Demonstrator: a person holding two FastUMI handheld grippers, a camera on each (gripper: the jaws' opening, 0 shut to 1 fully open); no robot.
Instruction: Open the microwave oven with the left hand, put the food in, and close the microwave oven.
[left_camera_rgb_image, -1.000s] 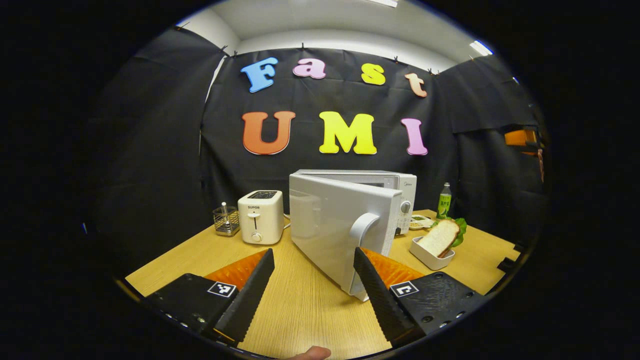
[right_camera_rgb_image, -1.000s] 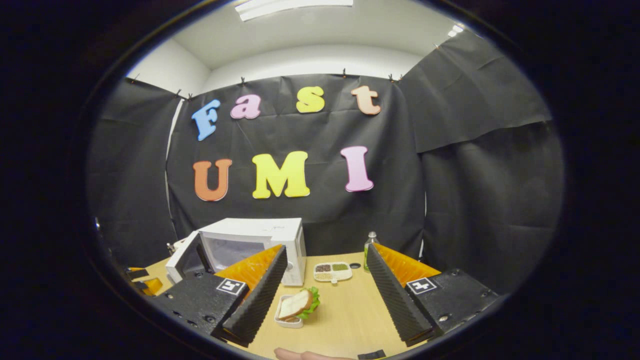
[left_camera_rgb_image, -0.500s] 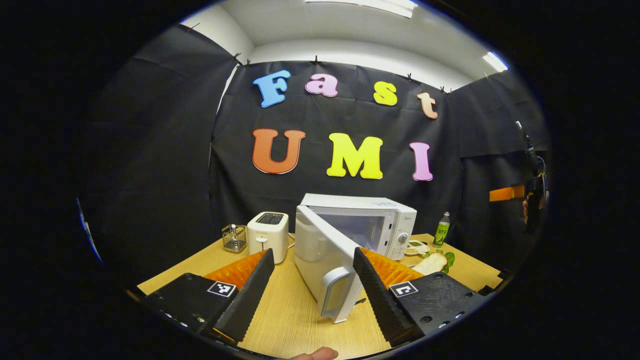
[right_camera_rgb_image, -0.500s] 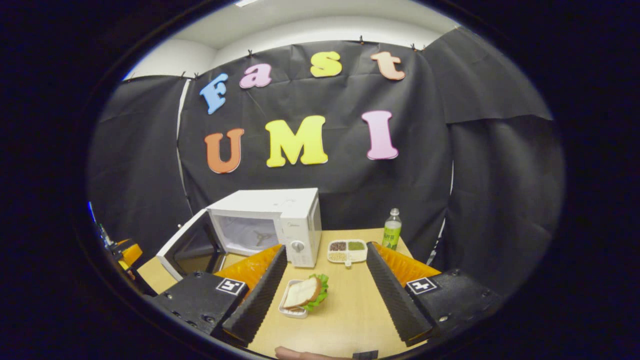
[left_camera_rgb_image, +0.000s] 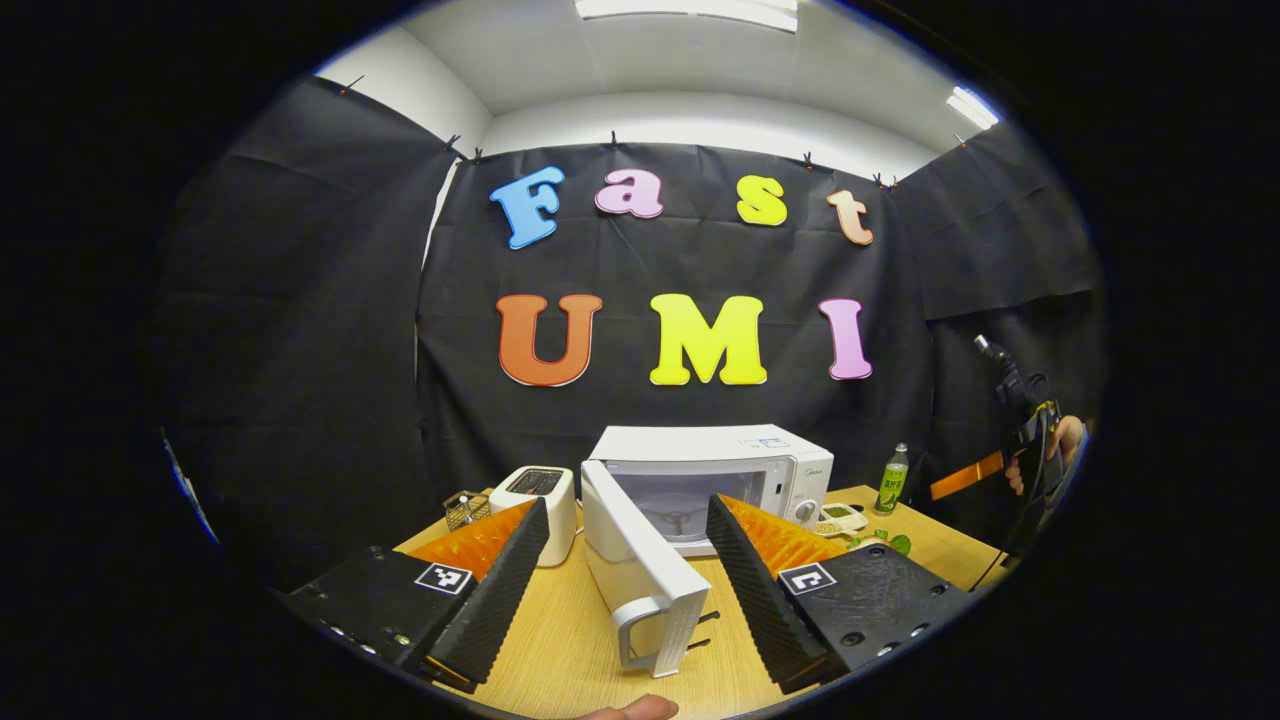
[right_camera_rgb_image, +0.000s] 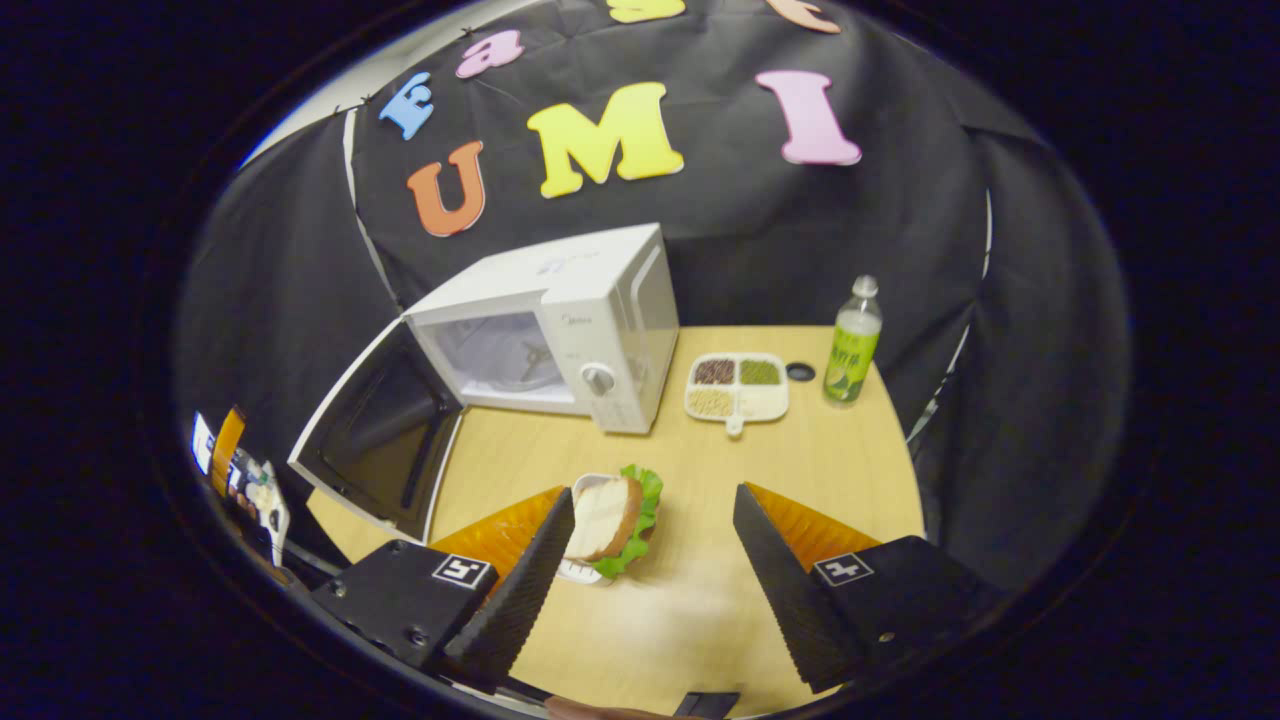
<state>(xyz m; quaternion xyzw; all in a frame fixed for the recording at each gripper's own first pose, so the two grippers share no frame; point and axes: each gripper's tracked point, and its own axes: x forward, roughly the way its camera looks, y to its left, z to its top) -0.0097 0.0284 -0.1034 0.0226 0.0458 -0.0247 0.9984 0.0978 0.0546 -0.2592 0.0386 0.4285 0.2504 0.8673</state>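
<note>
The microwave (right_camera_rgb_image: 560, 320) stands at the back of the table (right_camera_rgb_image: 800, 460) with its door (right_camera_rgb_image: 385, 435) swung wide open toward 8 o'clock in the right gripper view, the dark inner face of the door showing and the white cavity with its turntable hub exposed. In the left gripper view the same door (left_camera_rgb_image: 640, 560) juts toward the camera at 6 o'clock, its handle (left_camera_rgb_image: 640, 635) at the near end, between the two fingers but touching neither.

The left gripper (left_camera_rgb_image: 628, 515) has its fingers spread wide apart and holds nothing. The right gripper (right_camera_rgb_image: 650, 500) is likewise spread wide and empty — its left finger (right_camera_rgb_image: 515, 590) overlaps the edge of the food's dish in the picture, though contact cannot be told.

The food is a sandwich (right_camera_rgb_image: 610, 515), bread with green lettuce, lying in a small white dish (right_camera_rgb_image: 578, 570) on the table in front of the microwave, at about 6 o'clock from its control panel. It is outside the oven.

Right of the microwave, at 3 o'clock, sits a divided tray (right_camera_rgb_image: 737, 387) of grains, and further right a green-labelled bottle (right_camera_rgb_image: 850, 342) stands upright. In the left gripper view a toaster (left_camera_rgb_image: 535, 490) stands at 9 o'clock from the microwave, a wire basket (left_camera_rgb_image: 462, 508) just beyond it — and a hand (left_camera_rgb_image: 1055, 450) holding the other gripper shows at the far 3 o'clock edge.
</note>
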